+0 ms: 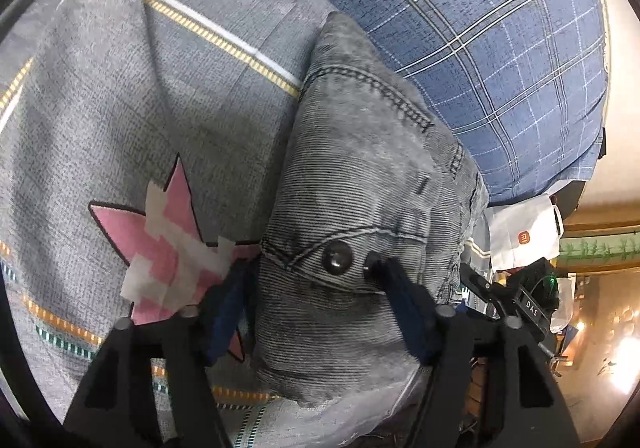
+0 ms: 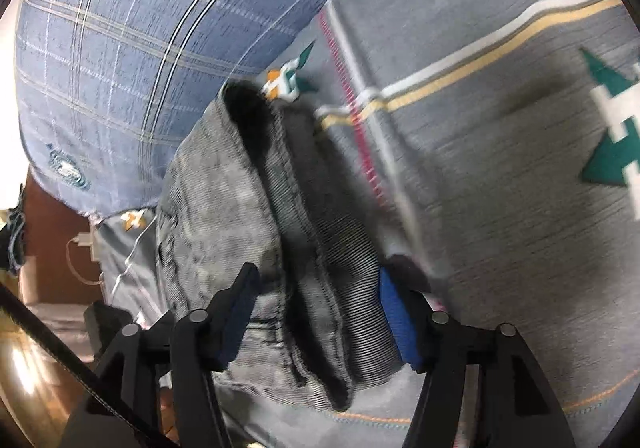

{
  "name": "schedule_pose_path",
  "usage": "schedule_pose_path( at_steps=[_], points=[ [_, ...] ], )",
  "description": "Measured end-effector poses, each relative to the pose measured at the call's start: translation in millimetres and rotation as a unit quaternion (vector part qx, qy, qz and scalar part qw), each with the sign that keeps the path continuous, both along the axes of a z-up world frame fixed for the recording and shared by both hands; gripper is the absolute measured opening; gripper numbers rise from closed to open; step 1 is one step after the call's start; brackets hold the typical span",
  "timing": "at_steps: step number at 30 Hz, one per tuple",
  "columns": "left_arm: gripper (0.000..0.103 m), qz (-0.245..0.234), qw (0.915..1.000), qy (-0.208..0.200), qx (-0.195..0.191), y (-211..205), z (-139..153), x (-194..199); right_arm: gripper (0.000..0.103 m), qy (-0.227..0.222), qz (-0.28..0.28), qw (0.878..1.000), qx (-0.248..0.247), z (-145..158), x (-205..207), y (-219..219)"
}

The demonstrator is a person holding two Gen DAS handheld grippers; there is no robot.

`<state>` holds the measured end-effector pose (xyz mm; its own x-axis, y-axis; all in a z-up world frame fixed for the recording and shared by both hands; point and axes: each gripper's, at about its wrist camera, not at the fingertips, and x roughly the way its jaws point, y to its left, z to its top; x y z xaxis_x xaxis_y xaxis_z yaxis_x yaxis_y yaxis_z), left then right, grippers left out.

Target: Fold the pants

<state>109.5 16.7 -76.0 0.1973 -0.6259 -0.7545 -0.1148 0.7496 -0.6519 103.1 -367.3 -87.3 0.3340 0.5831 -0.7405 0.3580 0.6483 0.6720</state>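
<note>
Grey washed denim pants (image 1: 360,176) lie in a folded bundle on a grey patterned bedsheet (image 1: 120,120). In the left wrist view the waistband with its metal button (image 1: 337,257) sits between the fingers of my left gripper (image 1: 316,288), which stand wide apart on either side of the bundle. In the right wrist view the other end of the pants (image 2: 248,208) shows stacked layers and a dark opening. My right gripper (image 2: 320,288) is open too, with its fingers on both sides of the bundle.
A blue plaid quilt (image 1: 500,48) lies behind the pants, also in the right wrist view (image 2: 120,48). A white bag (image 1: 524,236) and a dark device sit off the bed's edge at right. A white cable (image 2: 80,252) hangs at left.
</note>
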Motion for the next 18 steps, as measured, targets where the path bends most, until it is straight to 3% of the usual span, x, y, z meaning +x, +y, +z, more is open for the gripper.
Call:
schedule_pose_path(
  at_steps=[5, 6, 7, 9, 11, 16, 18],
  points=[
    [0.064, 0.006, 0.9999, -0.005, 0.012, -4.2, -1.6, -0.7, 0.056, 0.004, 0.02, 0.999, -0.041, 2.5, 1.7, 11.3],
    [0.062, 0.006, 0.9999, -0.003, 0.011, -5.0, -3.7, -0.8, 0.036, 0.0, 0.027, 0.998, -0.055, 5.9, 2.9, 16.4],
    [0.057, 0.005, 0.9999, -0.005, 0.01, -5.9, -2.5, -0.2, 0.024, -0.014, 0.045, 0.997, -0.063, 12.4, 4.3, 25.4],
    [0.035, 0.001, 0.9997, -0.02, 0.012, -6.8, 8.7, -0.6, 0.021, -0.033, 0.057, 0.994, -0.082, 26.1, 3.7, 37.5],
    [0.025, 0.0, 0.999, -0.042, 0.015, -5.9, 21.5, -1.0, 0.019, -0.058, 0.066, 0.992, -0.094, 40.9, 1.1, 44.9],
    [0.022, 0.0, 0.9942, -0.098, 0.045, 4.9, 66.3, -3.8, 0.017, -0.123, 0.079, 0.986, -0.079, 74.3, -9.1, 56.4],
    [0.022, -0.003, 0.9907, -0.115, 0.074, 9.5, 84.8, -6.6, 0.017, -0.143, 0.09, 0.983, -0.072, 81.4, -11.3, 67.6]
  ],
)
